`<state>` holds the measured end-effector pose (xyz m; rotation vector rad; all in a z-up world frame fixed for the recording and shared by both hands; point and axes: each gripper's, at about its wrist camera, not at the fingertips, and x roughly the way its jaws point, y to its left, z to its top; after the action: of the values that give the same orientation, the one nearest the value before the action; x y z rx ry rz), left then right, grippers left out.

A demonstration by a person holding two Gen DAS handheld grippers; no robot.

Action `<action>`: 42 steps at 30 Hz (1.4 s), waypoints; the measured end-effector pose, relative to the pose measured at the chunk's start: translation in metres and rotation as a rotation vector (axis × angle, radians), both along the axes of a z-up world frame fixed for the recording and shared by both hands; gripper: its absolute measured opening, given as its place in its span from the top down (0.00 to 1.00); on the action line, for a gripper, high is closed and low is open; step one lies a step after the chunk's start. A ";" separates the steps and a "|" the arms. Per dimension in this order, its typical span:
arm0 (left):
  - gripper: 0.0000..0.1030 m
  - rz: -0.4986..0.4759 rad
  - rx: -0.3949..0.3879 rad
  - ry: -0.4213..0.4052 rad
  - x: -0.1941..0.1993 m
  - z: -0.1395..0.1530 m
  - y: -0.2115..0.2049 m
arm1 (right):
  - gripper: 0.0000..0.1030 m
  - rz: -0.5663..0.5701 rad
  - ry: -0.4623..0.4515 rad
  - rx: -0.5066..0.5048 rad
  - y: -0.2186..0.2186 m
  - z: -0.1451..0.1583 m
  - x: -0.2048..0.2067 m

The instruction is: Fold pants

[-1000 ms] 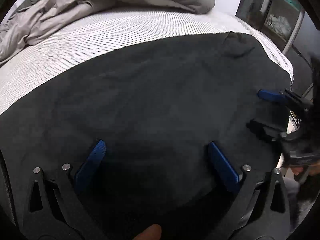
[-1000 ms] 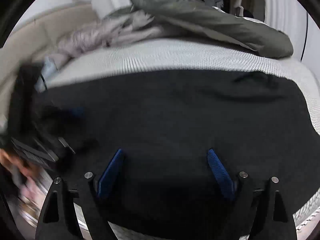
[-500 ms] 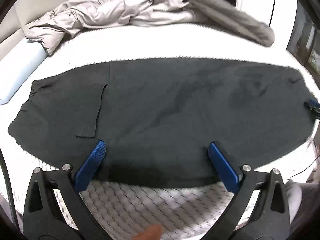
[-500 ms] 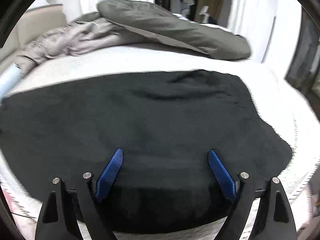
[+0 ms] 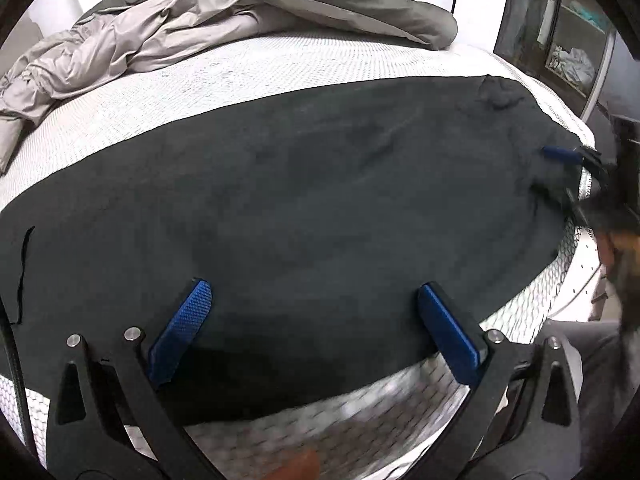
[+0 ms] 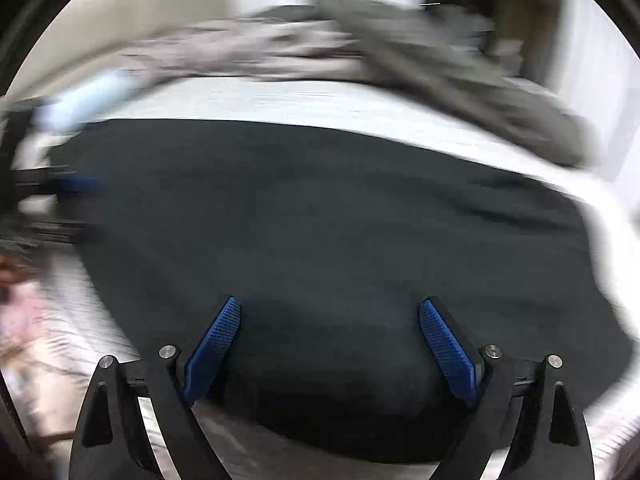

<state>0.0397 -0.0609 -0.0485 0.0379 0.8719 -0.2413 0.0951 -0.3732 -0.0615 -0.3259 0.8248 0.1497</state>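
Black pants lie spread flat across the white mattress; a slit or pocket edge shows at their left end. My left gripper hangs open over the near hem, nothing between its blue pads. At the pants' right end the right gripper shows one blue pad. The right wrist view is blurred. There the pants fill the middle and my right gripper is open above the cloth, its jaws still opening with nothing gripped. The left gripper is a smear at the left edge.
A crumpled beige garment and a grey duvet are heaped at the far side of the bed. A dark shelf unit stands beyond the right corner. The mattress's near edge runs just under my left fingers.
The left view slid right along the pants, so the waist end left the frame and the right gripper came closer. The right view swung left and blurred, bringing the left gripper in; its jaws spread slightly.
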 end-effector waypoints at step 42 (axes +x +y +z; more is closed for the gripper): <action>0.01 0.113 0.072 0.144 0.156 0.027 0.048 | 0.06 0.093 0.162 0.090 0.110 0.001 0.101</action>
<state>0.1953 -0.0130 -0.0211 0.0384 1.0227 -0.1073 0.1960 -0.2635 -0.0608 -0.2703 0.9608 0.3024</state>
